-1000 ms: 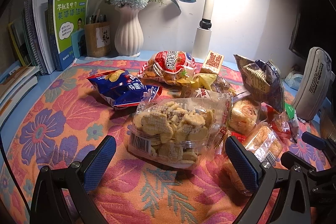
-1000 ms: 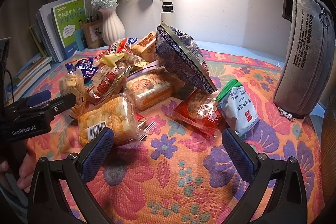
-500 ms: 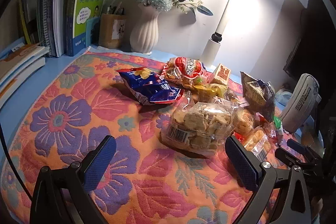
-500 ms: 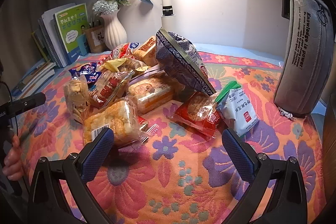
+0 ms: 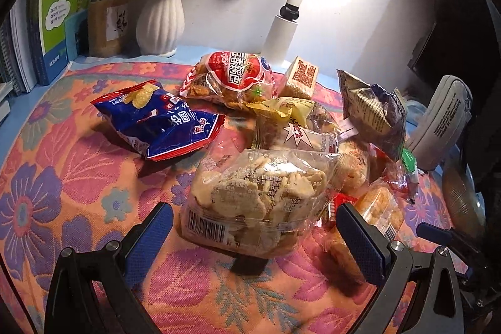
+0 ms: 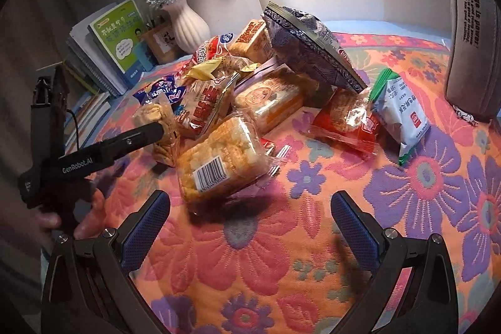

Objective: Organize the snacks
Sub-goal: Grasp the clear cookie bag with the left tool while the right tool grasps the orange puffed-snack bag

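A pile of snack packs lies on a flowered cloth (image 5: 72, 177). My left gripper (image 5: 255, 237) is open, its blue pads on either side of a clear bag of pale crackers (image 5: 256, 196), not touching it. Behind it lie a blue chip bag (image 5: 159, 121) and a red-and-white bag (image 5: 235, 77). My right gripper (image 6: 250, 224) is open and empty, just in front of a clear pack of golden puffs with a barcode (image 6: 219, 161). A dark patterned bag (image 6: 310, 49), a red pack (image 6: 347, 121) and a white-green sachet (image 6: 400, 115) lie further right.
A white vase with flowers (image 5: 161, 21), books (image 5: 62, 5), a pencil cup (image 5: 106, 24) and a lamp post (image 5: 291, 5) stand along the back wall. A grey pencil case (image 6: 469, 21) stands upright at the right. The left gripper's body (image 6: 94, 152) shows in the right wrist view.
My left gripper drew back and up from the cracker bag, then came in close to it again. My right gripper moved slightly nearer to the golden puff pack. Both stayed open.
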Action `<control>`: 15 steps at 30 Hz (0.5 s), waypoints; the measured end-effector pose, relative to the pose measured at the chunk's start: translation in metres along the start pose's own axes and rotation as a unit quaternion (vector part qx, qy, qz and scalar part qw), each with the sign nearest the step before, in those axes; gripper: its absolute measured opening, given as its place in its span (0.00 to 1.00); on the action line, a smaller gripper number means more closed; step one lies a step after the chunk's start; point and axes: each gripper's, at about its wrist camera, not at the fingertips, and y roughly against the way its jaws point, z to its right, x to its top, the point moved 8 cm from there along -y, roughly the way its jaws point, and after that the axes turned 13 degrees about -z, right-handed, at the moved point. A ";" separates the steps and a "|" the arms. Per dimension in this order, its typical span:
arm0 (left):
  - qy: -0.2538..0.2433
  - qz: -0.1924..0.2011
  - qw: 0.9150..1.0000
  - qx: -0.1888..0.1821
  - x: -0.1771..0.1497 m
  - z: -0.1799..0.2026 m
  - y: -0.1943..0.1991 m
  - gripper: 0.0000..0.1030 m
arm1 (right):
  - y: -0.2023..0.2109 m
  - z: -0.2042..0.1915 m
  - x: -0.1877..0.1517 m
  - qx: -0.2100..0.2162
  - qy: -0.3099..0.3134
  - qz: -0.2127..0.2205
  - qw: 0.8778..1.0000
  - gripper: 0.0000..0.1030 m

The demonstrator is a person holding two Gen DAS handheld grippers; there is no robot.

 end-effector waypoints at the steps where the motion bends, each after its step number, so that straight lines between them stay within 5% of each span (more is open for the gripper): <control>1: -0.004 0.001 1.000 0.003 0.001 0.001 -0.001 1.00 | -0.001 -0.003 0.002 0.001 -0.002 -0.001 1.000 1.00; 8: -0.028 -0.016 0.999 0.011 0.005 0.007 -0.014 1.00 | -0.021 -0.012 0.008 0.012 -0.035 -0.027 0.999 0.93; 15: -0.031 -0.004 0.999 0.008 0.004 0.007 -0.014 0.84 | -0.034 -0.014 0.016 0.017 -0.056 -0.039 0.998 0.83</control>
